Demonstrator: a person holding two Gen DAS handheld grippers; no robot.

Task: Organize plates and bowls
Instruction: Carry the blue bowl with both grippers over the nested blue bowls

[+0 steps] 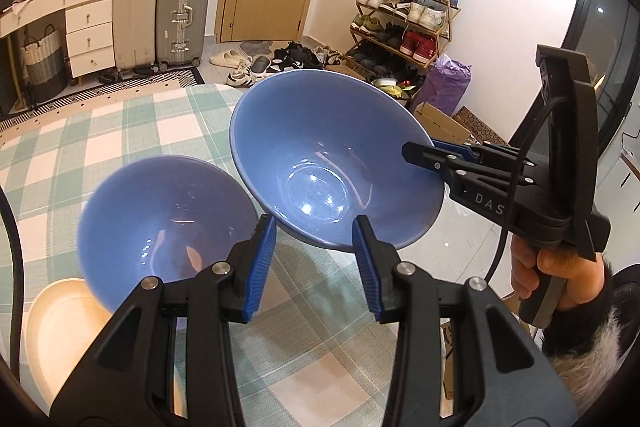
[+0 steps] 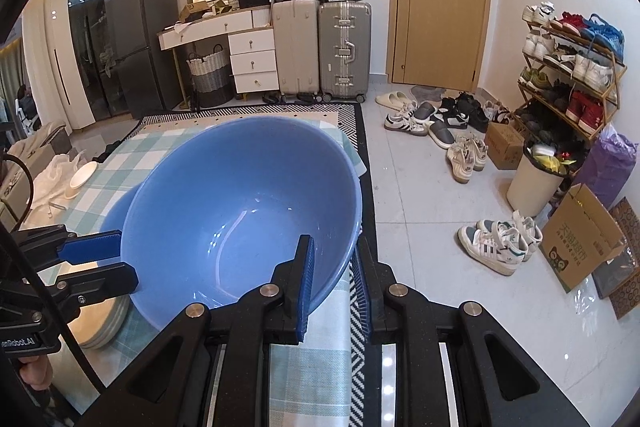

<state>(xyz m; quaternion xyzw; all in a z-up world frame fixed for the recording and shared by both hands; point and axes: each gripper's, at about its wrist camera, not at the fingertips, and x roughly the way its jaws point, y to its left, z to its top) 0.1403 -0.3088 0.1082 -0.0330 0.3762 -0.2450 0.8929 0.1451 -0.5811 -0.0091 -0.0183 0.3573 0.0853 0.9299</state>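
Observation:
A large blue bowl (image 1: 332,163) (image 2: 240,203) hangs tilted above the checked tablecloth (image 1: 120,123). My right gripper (image 2: 332,247) (image 1: 420,151) is shut on its rim, one pad inside and one outside. A second blue bowl (image 1: 168,223) (image 2: 114,215) sits lower on the left, overlapping a stack of cream plates (image 1: 60,327) (image 2: 100,327). My left gripper (image 1: 314,227) (image 2: 124,255) is open just right of that bowl and under the near side of the lifted one. Only tablecloth shows between its pads. Its left finger hides the second bowl's near right edge.
A small white dish (image 2: 84,173) lies at the table's far left. The table's right edge drops to a patterned rug (image 2: 360,131) and tiled floor with shoes, a cardboard box (image 2: 580,235) and a bin (image 2: 532,183). A hand in a furry sleeve (image 1: 560,275) holds the right gripper.

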